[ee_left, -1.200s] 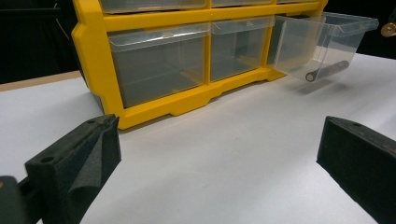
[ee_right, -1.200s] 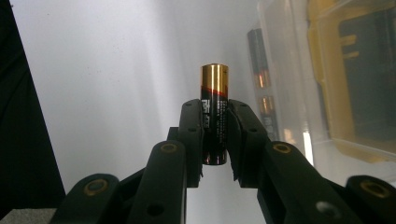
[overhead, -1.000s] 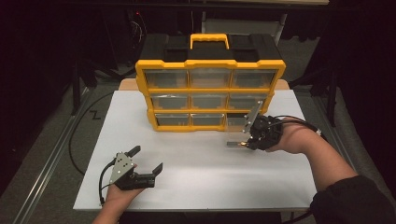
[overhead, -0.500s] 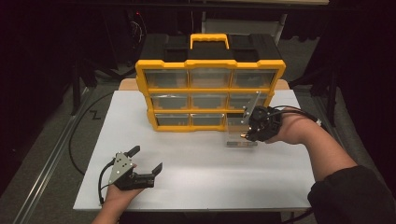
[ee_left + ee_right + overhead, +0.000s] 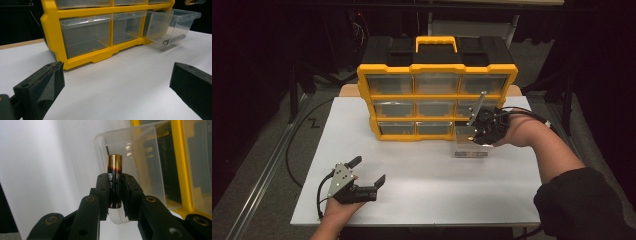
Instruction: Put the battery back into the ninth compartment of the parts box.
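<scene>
Right gripper view: black-and-copper battery (image 5: 114, 181), label too blurred to read, upright, clamped between the jaws.

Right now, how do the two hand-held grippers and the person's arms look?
Both are black. The left hand-held gripper carries a grey three-cornered plate on top, and a black cable loops from it. Its pads are dark foam blocks. The right hand-held gripper has black linked fingers with brass-coloured rivets. The right arm wears a dark sleeve pushed up the forearm.
</scene>
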### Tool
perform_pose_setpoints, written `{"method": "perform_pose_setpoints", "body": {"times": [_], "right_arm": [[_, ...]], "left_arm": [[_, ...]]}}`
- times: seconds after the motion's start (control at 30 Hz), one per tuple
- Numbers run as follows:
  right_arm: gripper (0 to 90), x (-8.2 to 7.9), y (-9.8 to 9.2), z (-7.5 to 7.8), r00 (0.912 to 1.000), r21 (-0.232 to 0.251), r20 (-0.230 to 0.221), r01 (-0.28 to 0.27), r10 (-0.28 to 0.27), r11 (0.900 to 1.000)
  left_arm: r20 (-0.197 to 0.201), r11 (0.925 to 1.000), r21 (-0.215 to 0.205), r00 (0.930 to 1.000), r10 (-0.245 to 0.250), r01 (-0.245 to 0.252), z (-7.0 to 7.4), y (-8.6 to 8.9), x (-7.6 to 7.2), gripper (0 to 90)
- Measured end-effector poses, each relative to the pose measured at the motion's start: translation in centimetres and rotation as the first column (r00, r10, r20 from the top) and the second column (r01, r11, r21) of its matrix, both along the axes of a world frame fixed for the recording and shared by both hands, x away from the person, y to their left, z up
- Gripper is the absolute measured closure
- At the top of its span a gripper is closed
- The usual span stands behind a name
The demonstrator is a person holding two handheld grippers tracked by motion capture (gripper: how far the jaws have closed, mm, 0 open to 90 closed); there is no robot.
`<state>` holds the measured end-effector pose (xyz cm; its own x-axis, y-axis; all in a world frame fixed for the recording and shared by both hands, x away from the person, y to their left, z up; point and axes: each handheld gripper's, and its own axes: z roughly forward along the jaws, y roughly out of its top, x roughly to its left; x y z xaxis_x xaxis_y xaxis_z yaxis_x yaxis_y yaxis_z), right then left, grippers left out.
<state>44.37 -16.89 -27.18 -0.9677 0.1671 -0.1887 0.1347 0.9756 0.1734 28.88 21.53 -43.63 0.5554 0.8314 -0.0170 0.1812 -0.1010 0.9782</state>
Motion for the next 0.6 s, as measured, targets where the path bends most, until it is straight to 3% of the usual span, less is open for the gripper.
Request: {"method": "perform_pose_setpoints", "body": {"times": [0.43, 0.6], "right_arm": [[78.7, 1.6, 0.4, -1.0, 0.9996, -0.030, 0.022, 0.020, -0.019, 0.999], [78.7, 1.9, 0.7, -1.0, 0.9990, -0.015, 0.042, 0.014, -0.013, 1.000]], "left_arm": [[0.000, 0.9999, -0.007, 1.0000, 0.008, -0.008, 0.0, 0.3, 0.1, 0.3], [0.000, 1.0000, -0.004, 1.0000, 0.005, -0.005, 0.0, 0.3, 0.0, 0.3]]}}
